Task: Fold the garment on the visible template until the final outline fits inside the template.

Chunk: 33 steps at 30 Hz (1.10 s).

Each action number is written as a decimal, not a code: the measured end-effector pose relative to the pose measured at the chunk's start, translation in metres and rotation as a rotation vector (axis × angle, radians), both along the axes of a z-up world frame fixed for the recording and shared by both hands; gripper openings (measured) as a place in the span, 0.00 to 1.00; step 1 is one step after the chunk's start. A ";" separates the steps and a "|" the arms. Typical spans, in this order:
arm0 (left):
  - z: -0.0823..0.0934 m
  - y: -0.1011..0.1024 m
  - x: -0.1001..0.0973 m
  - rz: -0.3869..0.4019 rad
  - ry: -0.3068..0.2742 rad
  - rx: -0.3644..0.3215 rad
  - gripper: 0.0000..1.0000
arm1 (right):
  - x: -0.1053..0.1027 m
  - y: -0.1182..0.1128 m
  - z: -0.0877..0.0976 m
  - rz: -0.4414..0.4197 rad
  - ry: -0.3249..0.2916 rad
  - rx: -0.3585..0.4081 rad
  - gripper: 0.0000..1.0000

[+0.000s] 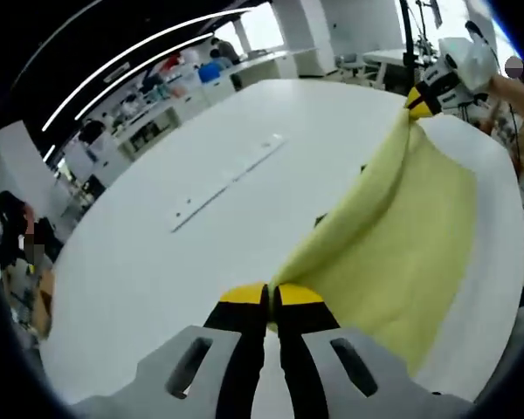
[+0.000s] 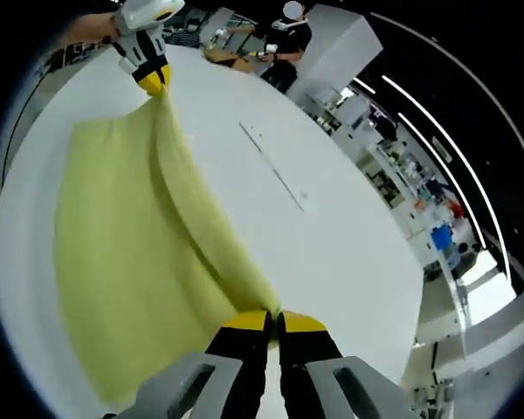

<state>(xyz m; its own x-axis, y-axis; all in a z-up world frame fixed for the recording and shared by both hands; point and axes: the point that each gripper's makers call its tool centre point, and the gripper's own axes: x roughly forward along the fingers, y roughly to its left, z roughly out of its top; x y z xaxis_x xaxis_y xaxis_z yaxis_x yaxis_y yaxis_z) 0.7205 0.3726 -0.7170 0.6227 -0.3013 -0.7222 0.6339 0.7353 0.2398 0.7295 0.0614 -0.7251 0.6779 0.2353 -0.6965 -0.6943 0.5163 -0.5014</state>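
A pale yellow garment (image 1: 402, 236) lies spread on a large white table (image 1: 157, 236), and both grippers have hold of it along one raised edge. In the left gripper view, the left gripper (image 1: 272, 297) has its yellow-tipped jaws pressed together on a corner of the garment, the cloth running out from between the tips and away across the table. At the far end of that same edge the right gripper (image 1: 419, 100) comes into this view, its tips pinched on the opposite corner, so the edge is lifted off the table between the two tools while the rest of the cloth sags down onto the table surface. The right gripper view gives the mirror account: the right gripper (image 2: 273, 321) is closed on the garment (image 2: 131, 262), whose fold line rises from the table (image 2: 332, 262) toward the left gripper (image 2: 152, 80), which is clamped on the far corner. A thin pale strip (image 1: 231, 179) lies flat on the table well apart from the garment, and it shows in the right gripper view as well (image 2: 275, 166). Beyond the far side of the table from the garment, a person in dark clothing (image 2: 284, 48) stands near desks and shelving.
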 end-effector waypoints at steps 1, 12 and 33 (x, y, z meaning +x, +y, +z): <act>-0.004 0.000 0.001 -0.002 0.005 0.001 0.01 | 0.002 0.000 -0.004 0.002 0.006 -0.003 0.00; -0.046 0.002 0.011 -0.018 0.049 0.032 0.01 | 0.010 0.000 -0.047 0.008 0.101 -0.003 0.00; -0.052 0.015 0.007 -0.182 -0.075 0.120 0.18 | -0.001 0.004 -0.055 -0.039 0.169 0.143 0.17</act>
